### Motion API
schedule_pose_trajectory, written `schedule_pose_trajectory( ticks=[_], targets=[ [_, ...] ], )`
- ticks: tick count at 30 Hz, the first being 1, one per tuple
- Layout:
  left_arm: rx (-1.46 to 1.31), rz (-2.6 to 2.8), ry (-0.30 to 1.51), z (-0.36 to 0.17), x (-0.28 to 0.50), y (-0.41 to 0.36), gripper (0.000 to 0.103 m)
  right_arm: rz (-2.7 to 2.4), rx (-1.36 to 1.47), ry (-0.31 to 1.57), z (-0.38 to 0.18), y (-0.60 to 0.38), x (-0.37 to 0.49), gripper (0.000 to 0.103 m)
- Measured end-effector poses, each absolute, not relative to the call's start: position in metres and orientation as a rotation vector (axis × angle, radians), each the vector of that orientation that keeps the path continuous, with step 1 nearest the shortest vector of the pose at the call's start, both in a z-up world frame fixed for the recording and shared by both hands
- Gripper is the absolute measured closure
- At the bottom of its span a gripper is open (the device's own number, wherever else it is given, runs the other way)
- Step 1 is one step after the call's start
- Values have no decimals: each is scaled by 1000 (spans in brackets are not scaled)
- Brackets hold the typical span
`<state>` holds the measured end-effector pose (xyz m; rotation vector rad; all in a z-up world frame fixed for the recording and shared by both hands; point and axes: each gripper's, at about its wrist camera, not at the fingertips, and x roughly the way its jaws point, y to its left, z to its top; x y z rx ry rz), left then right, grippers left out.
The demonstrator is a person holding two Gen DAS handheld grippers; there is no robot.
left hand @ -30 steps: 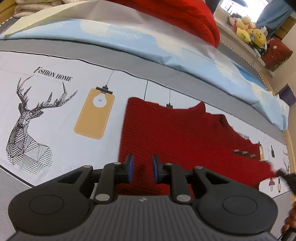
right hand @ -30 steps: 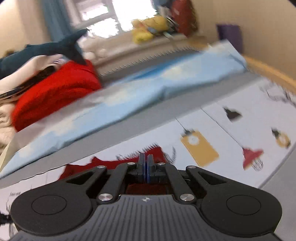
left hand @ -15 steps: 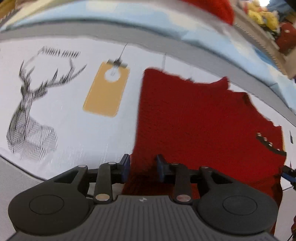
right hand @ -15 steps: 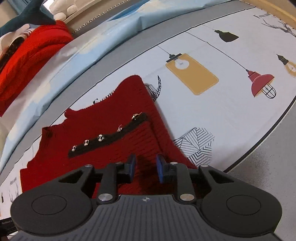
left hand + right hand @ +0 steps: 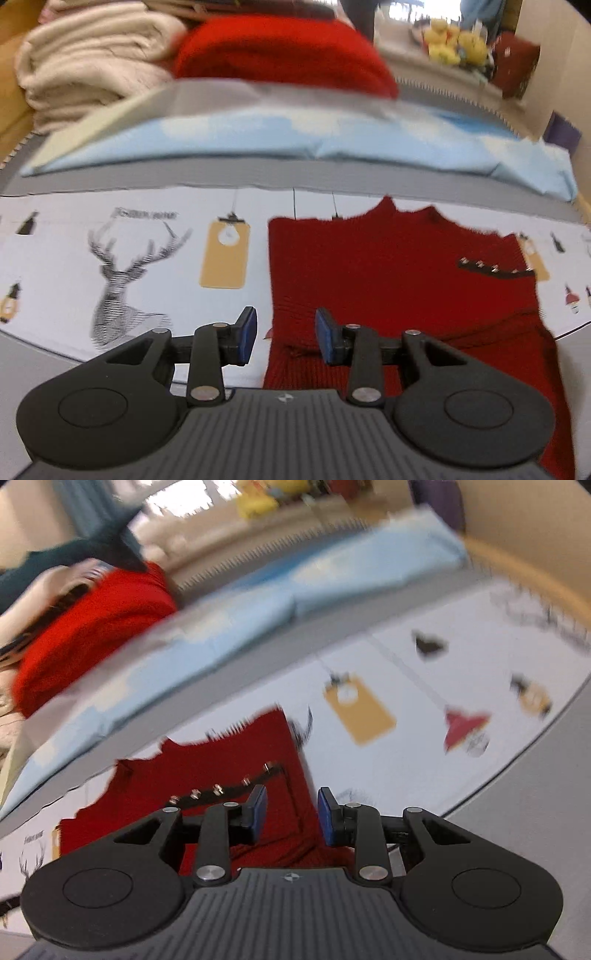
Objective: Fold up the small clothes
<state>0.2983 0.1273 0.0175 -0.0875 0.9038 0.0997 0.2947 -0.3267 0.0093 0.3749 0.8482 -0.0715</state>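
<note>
A small dark red knit sweater lies flat on the printed white mat, with a black strip of metal studs near its right side. My left gripper is open and empty, above the sweater's lower left edge. In the right wrist view the sweater lies below and left, its stud strip showing. My right gripper is open and empty over the sweater's right edge.
A light blue pillow lies beyond the mat. Behind it are a bright red folded knit and cream blankets. Yellow plush toys sit on a far ledge. The mat's curved grey border runs at right.
Both grippers have opened wider and tilted up and back, so more of the room shows. The right gripper was shut one second ago. The sweater has stayed flat.
</note>
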Motion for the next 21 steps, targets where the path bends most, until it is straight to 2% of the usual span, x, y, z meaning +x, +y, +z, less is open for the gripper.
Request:
schedule_pose_trajectory(
  ticks=[6,11,14,16,19,21],
  targets=[
    [-27,94,793,68,209,116,64,59,349,720,79,-341,220,65],
    [-112,37,785,71,117,118,64,156,307,713,100,-351,143,64],
    [-124,12,809,50,72,113,65,170,285,733,88,-361,95,64],
    [-127,8,833,28,51,112,69,165,295,751,68,-372,70,64],
    [-155,49,918,-8,31,115,75,108,348,775,26,-387,38,64],
    [-179,80,981,-22,24,120,76,62,366,831,-3,-393,25,64]
  ],
)
